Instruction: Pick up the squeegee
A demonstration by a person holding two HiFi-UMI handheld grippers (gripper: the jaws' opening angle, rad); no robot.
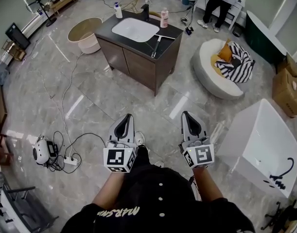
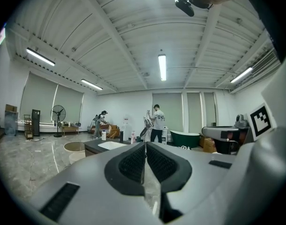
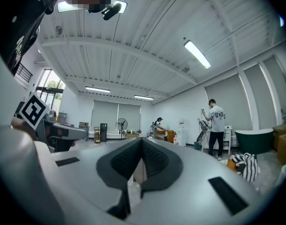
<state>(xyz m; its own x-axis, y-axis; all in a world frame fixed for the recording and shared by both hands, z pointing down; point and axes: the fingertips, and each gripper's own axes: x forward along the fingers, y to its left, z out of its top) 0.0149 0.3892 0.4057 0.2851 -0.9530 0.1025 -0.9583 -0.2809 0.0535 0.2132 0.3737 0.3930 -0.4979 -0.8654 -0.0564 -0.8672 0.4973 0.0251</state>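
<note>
The squeegee (image 1: 156,46) lay on the vanity counter (image 1: 167,42), upper centre; left gripper (image 1: 129,117) and right gripper (image 1: 186,114) hung lower, clenched empty (judged too far off to grasp).

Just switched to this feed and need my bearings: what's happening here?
A person stands on the marble floor holding the left gripper and the right gripper out in front, both shut and empty. The squeegee lies untouched on the dark vanity counter, right of the sink in the head view, some way ahead. Nothing has been picked up yet.
</note>
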